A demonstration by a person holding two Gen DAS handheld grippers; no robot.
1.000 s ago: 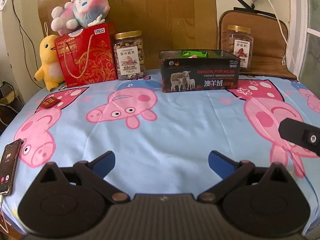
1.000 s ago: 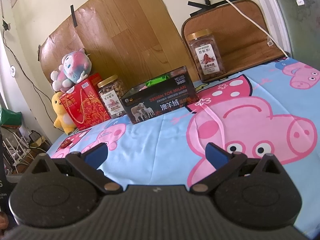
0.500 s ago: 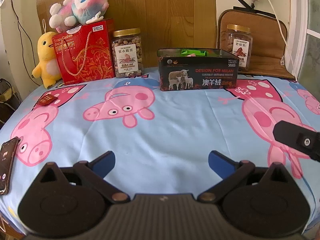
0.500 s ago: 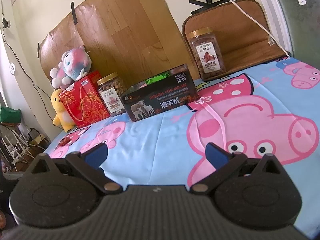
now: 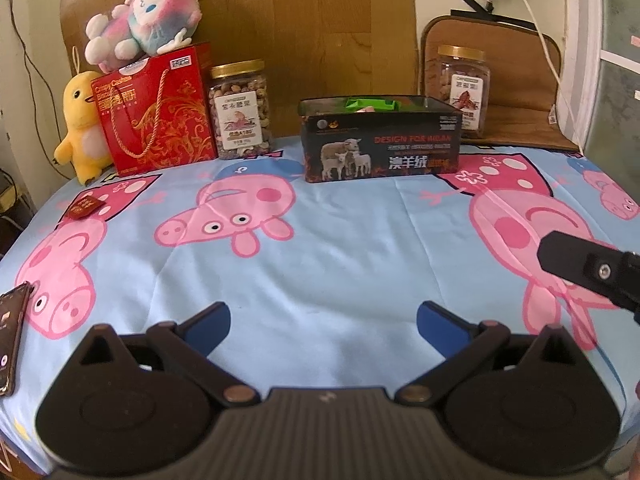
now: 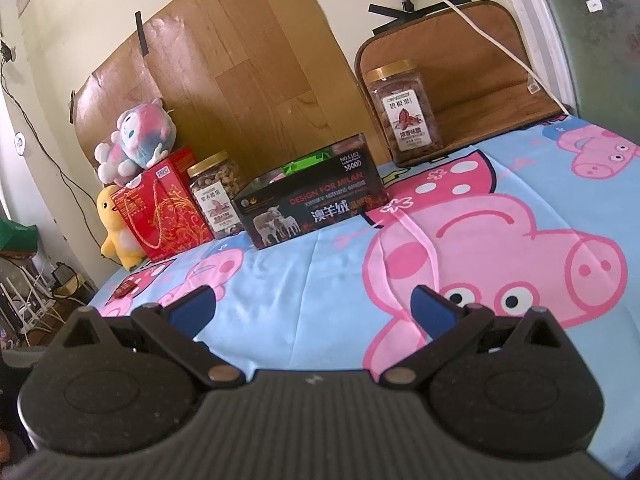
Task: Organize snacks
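A black open box (image 5: 380,144) with green and pink snack packets inside stands at the back middle of the table; it also shows in the right wrist view (image 6: 312,200). A small red snack packet (image 5: 85,207) lies at the left, also seen small in the right wrist view (image 6: 125,288). My left gripper (image 5: 323,326) is open and empty, low over the front of the table. My right gripper (image 6: 314,312) is open and empty, near the front right; part of it (image 5: 592,270) shows at the right of the left wrist view.
At the back stand a red gift bag (image 5: 156,112) with a plush toy (image 5: 142,26) on top, a yellow duck plush (image 5: 82,128), a nut jar (image 5: 240,110) and a second jar (image 5: 462,84) on a brown mat. A phone (image 5: 10,328) lies at the front left edge.
Both grippers have moved slightly forward and up, so the box and jars look a bit nearer. Both stay open and empty.
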